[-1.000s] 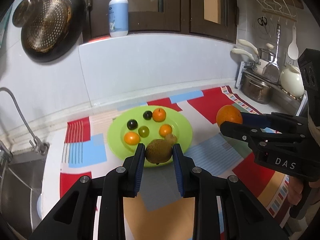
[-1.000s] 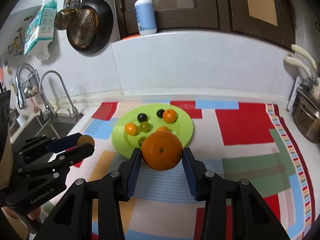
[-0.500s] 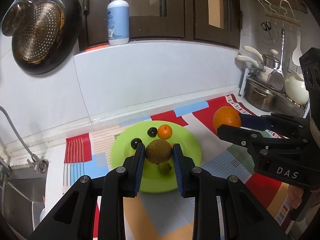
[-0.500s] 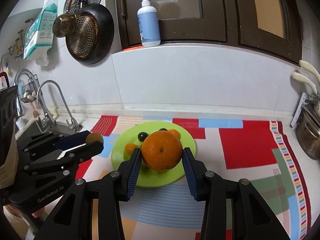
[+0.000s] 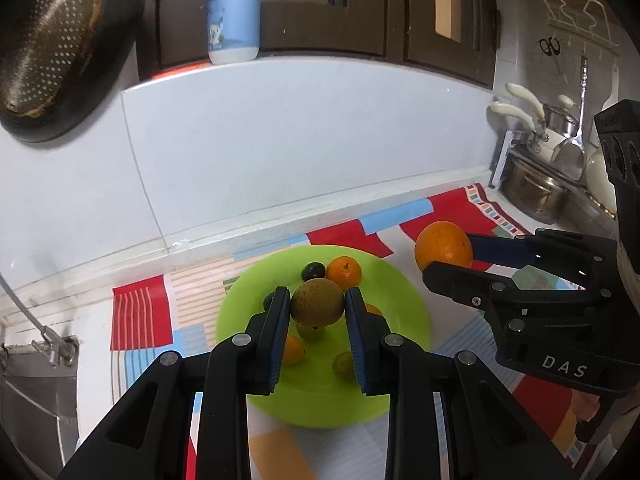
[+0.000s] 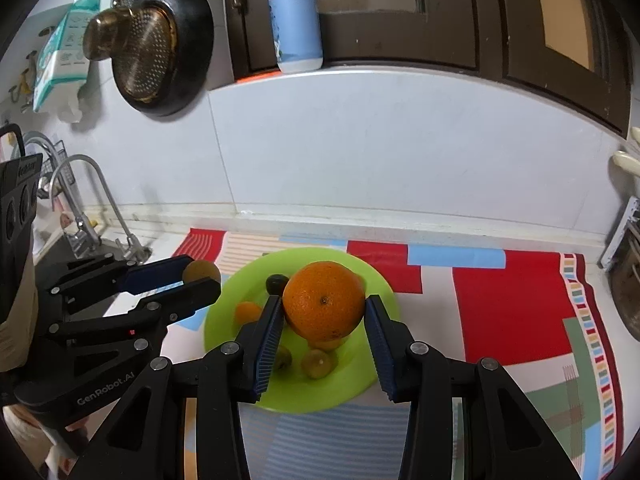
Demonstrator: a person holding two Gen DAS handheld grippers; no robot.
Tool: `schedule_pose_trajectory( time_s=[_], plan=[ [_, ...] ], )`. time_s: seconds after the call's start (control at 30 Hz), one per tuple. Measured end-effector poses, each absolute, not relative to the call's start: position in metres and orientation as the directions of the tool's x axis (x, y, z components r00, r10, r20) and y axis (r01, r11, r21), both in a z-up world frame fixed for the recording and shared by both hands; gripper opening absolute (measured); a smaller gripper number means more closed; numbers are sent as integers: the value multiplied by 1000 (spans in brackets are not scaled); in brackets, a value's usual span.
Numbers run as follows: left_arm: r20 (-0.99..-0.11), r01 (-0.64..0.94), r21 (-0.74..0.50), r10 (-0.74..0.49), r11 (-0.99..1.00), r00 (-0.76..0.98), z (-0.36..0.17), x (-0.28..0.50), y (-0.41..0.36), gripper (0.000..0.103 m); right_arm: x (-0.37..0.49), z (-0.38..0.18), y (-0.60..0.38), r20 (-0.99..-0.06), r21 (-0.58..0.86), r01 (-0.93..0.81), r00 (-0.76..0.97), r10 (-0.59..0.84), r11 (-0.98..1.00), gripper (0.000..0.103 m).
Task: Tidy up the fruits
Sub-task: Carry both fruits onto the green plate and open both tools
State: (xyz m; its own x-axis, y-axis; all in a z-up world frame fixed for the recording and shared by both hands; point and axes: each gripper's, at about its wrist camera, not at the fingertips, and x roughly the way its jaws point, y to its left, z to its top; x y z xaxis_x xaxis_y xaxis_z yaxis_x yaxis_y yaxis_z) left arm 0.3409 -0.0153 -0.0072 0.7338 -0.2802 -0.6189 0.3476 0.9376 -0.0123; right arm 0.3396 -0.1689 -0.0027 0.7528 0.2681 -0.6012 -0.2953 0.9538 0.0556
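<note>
My left gripper (image 5: 317, 306) is shut on a brown-green kiwi (image 5: 317, 301), held above the middle of the green plate (image 5: 404, 300). My right gripper (image 6: 323, 308) is shut on a large orange (image 6: 324, 306), held over the same green plate (image 6: 380, 376). On the plate lie several small fruits: a mandarin (image 5: 344, 271), a dark grape (image 5: 313, 270), a small orange (image 6: 248, 312) and green ones (image 6: 316, 363). In the left wrist view the right gripper (image 5: 448, 254) with its orange (image 5: 443, 245) hangs just right of the plate. The right wrist view shows the left gripper (image 6: 200, 274) at the plate's left edge.
A patchwork mat (image 6: 500, 292) covers the counter. A sink with a tap (image 6: 92, 200) lies to the left, pots and utensils (image 5: 536, 196) to the right. A white tiled wall stands behind, with a pan (image 6: 160, 56) hanging and a soap bottle (image 6: 296, 20) on the ledge.
Both grippers have moved forward toward the wall with their fruits. They now hang over the plate, which has come nearer and lower in both views.
</note>
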Motion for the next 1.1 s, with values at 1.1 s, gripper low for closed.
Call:
schedule_pose_trajectory(
  time_s=[1.1],
  plan=[
    [-689, 371, -7, -274, 929, 671, -69, 421, -30, 45, 426, -72, -173, -725, 70, -296, 641, 252, 953, 43]
  ],
)
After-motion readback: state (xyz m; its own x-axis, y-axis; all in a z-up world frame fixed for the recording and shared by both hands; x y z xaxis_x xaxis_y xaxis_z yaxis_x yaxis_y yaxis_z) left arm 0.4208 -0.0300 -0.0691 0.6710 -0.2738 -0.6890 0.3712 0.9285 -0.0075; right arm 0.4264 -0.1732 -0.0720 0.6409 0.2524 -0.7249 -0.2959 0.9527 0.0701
